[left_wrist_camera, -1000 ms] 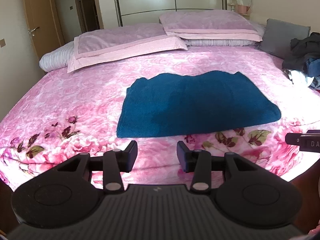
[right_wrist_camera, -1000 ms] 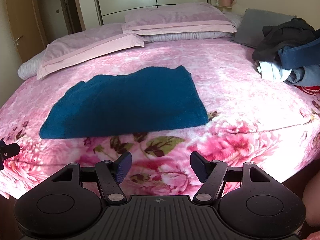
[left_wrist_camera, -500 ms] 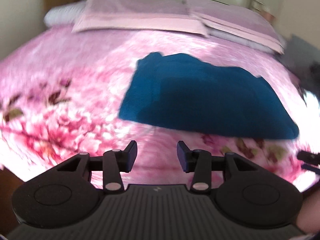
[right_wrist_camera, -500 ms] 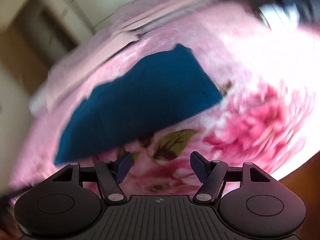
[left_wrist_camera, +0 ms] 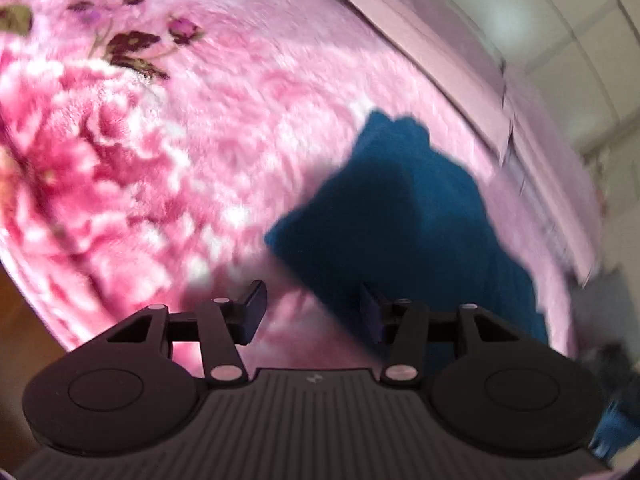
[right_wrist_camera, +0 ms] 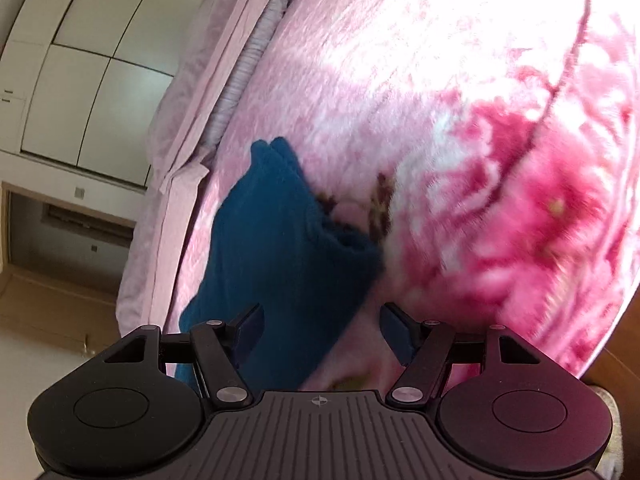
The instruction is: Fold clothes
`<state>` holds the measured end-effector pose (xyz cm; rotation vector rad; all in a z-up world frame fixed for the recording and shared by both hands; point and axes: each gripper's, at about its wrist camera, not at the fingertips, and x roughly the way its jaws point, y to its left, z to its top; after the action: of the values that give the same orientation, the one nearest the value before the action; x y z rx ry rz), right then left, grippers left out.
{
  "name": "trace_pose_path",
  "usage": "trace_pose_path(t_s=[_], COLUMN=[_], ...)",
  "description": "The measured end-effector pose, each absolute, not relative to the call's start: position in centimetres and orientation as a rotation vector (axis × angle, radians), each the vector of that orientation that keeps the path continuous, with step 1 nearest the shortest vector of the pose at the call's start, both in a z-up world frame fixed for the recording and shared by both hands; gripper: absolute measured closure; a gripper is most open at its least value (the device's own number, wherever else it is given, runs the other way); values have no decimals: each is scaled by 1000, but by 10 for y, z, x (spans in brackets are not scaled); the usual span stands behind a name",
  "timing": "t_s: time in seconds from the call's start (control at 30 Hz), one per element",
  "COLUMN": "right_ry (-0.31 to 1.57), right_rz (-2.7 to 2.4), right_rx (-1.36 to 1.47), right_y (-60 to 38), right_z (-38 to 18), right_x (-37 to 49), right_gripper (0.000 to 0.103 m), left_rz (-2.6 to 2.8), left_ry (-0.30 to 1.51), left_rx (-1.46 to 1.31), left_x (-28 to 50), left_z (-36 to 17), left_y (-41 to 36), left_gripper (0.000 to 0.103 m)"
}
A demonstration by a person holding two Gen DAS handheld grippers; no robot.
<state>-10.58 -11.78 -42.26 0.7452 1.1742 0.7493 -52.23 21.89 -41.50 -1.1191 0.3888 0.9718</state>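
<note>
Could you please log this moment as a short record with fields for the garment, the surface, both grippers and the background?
garment: dark teal fleecy garment, lying flat, already folded
surface: pink floral plush blanket on a bed
left gripper: open, empty, at the garment's near corner
right gripper: open, empty, at the garment's other end
background: pale pink pillows, white panelled wardrobe
image quality: motion blur, views tilted

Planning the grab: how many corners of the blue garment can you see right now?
2. One near corner lies ahead of the left hand-held gripper; the other ahead of the right hand-held gripper. Far corners are blurred or hidden.
</note>
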Motion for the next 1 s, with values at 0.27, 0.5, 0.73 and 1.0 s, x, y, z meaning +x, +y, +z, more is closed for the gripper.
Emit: trace_pose_path(t_s=[0.27,0.5,0.73,1.0], right_ry=[1183,1157,1175,1209], right_rz=[702,681,804,819], right_rx=[747,713,507,59], right_y=[-115,-126,-122,-107], right_z=[-437,-417,-405,-382], right_x=[-93,-137,-194,-166], right_gripper=[94,96,80,43], left_rz=[932,889,857,999], left_ry=[372,379,485,476], left_rx=[-1045,-937,-894,-901], left_x=[-522,-525,-521,-564], left_z=[-409,-396,-402,-401], left_y=[253,283,308,311], left_gripper=[94,93,81,78])
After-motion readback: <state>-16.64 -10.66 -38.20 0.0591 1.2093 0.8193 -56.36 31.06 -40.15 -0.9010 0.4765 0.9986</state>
